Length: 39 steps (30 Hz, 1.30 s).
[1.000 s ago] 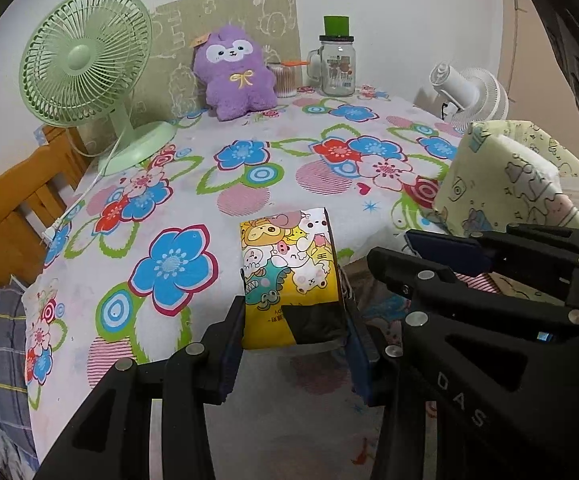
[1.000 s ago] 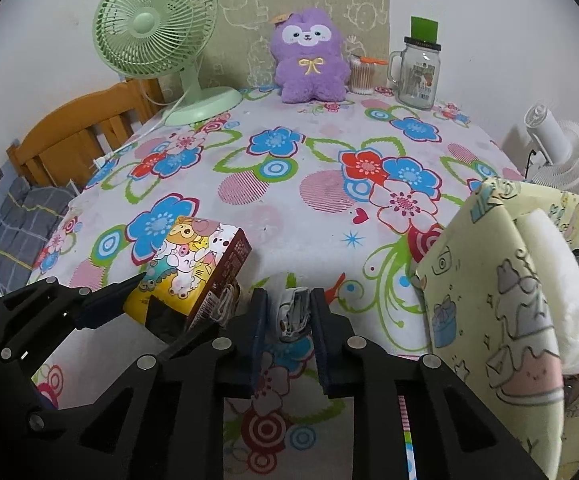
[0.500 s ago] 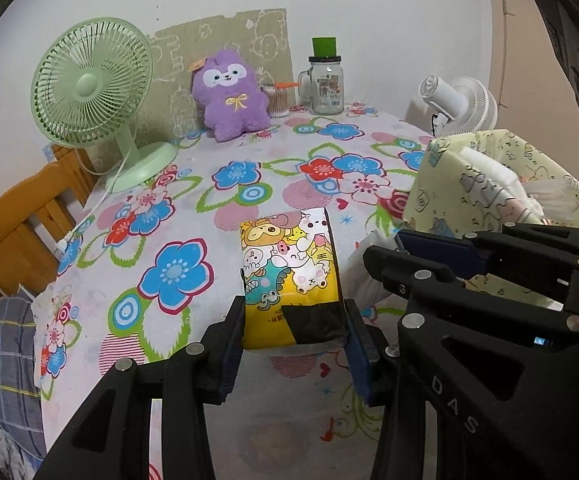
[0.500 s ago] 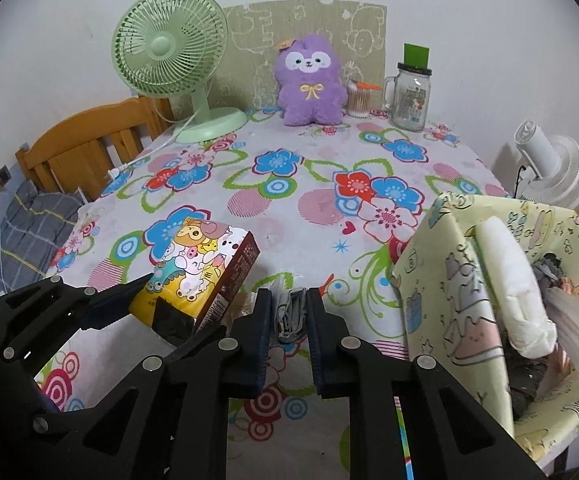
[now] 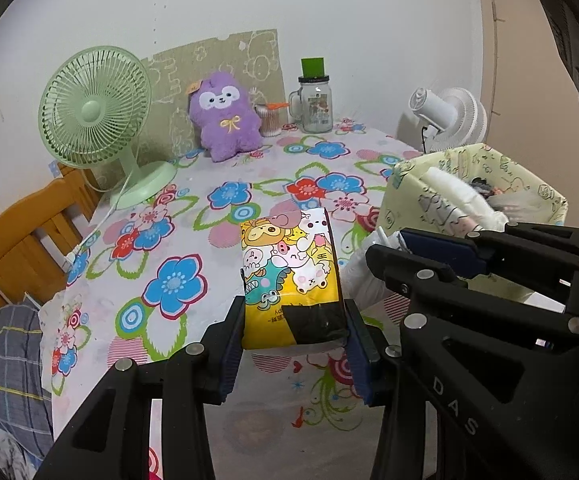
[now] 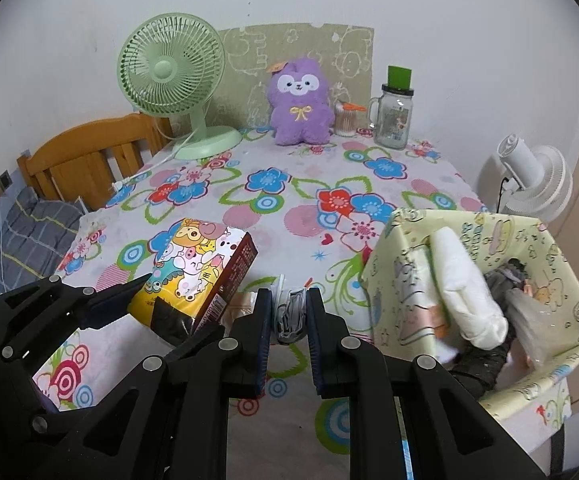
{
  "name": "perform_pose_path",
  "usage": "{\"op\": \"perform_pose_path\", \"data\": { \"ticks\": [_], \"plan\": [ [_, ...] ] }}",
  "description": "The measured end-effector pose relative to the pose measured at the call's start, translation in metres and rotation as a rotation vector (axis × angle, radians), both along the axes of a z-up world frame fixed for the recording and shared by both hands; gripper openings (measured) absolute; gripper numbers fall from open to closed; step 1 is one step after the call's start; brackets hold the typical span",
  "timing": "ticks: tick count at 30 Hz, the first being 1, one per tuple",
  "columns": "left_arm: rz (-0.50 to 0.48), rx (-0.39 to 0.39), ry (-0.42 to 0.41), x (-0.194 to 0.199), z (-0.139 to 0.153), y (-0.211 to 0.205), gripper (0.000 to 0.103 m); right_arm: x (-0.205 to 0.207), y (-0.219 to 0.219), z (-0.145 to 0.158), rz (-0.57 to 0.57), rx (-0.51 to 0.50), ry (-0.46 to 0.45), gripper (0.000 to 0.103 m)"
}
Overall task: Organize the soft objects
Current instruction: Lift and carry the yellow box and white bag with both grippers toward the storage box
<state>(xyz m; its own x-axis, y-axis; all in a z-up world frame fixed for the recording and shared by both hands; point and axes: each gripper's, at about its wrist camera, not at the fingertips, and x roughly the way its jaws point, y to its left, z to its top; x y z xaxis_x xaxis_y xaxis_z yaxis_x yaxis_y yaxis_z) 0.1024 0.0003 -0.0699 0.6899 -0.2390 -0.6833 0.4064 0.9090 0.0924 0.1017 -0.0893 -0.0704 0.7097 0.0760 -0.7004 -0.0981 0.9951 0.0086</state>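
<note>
Two grippers hung above the floral table (image 5: 177, 200), left of the yellow bin (image 6: 529, 264): the left gripper (image 5: 294, 330) clamped the tissue pack (image 5: 289, 272), the right gripper (image 6: 288, 312) pinched a folded grey cloth (image 6: 289, 312).

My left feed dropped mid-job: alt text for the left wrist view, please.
The left gripper clamps a yellow cartoon-print tissue pack above the flower-patterned tablecloth. The right gripper sits beside it, by a pale yellow fabric basket.

A home is suggested: a floral tablecloth (image 6: 289, 208), plush toy (image 6: 298, 104), desk fan (image 6: 171, 68) and wooden chair (image 6: 85, 160) are seen.
</note>
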Motion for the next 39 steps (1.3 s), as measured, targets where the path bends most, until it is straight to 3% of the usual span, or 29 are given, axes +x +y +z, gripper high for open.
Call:
{"op": "perform_pose_path", "data": {
  "ticks": [39],
  "plan": [
    [-0.028, -0.001, -0.092, -0.034, 0.056, -0.053, 0.047, -0.037, -0.056, 0.063, -0.035, 0.0, -0.102, 0.02]
  ]
}}
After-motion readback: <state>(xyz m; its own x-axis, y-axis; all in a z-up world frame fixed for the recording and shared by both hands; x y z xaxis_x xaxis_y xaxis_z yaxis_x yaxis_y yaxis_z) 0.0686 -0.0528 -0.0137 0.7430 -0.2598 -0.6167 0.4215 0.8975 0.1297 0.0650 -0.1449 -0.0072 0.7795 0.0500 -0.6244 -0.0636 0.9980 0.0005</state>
